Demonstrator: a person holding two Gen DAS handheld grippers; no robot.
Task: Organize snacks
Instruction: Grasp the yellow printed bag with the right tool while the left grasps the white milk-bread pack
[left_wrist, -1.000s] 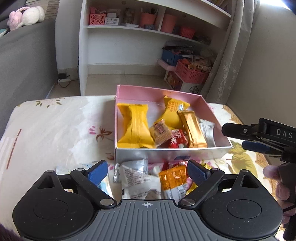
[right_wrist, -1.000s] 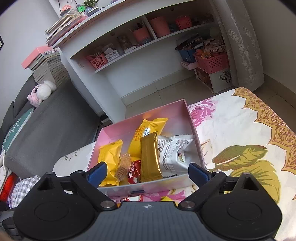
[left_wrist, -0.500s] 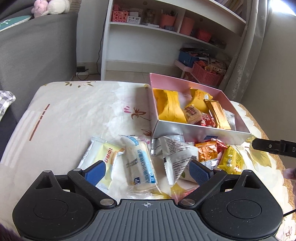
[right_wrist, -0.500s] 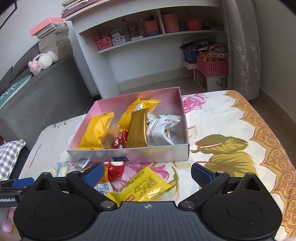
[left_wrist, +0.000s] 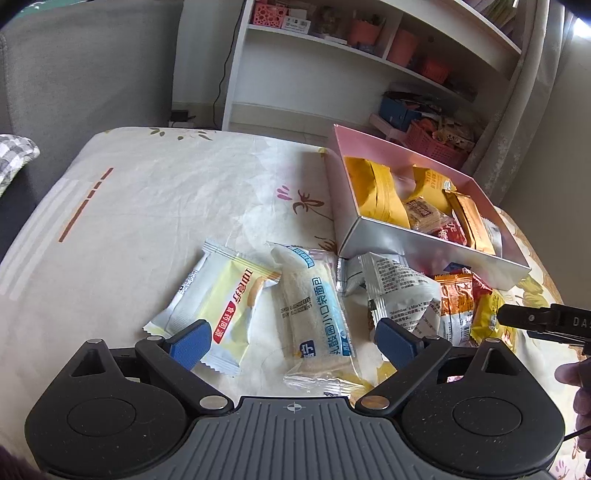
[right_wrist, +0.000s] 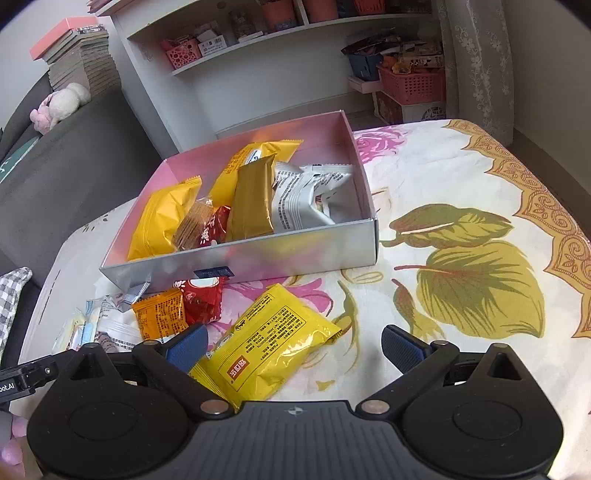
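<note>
A pink box (left_wrist: 436, 254) (right_wrist: 258, 258) holding several snack packets stands on the flowered tablecloth. In front of it loose packets lie in a row. My left gripper (left_wrist: 293, 345) is open and empty above a blue-and-white bread packet (left_wrist: 317, 314), with a pale yellow packet (left_wrist: 221, 306) by its left finger and a white packet (left_wrist: 399, 291) by its right. My right gripper (right_wrist: 293, 349) is open and empty over a yellow packet (right_wrist: 273, 343). An orange packet (right_wrist: 160, 314) and a red packet (right_wrist: 201, 299) lie left of it.
A white shelf unit (left_wrist: 369, 66) with baskets stands behind the table, a grey sofa (left_wrist: 85, 62) to the left. The right gripper's tip (left_wrist: 543, 321) shows at the right of the left wrist view. Bare cloth (right_wrist: 461, 266) lies right of the box.
Both grippers have pulled back from the box and moved lower toward the near edge. The left one has swung left, so the loose packets now show in front of it.
</note>
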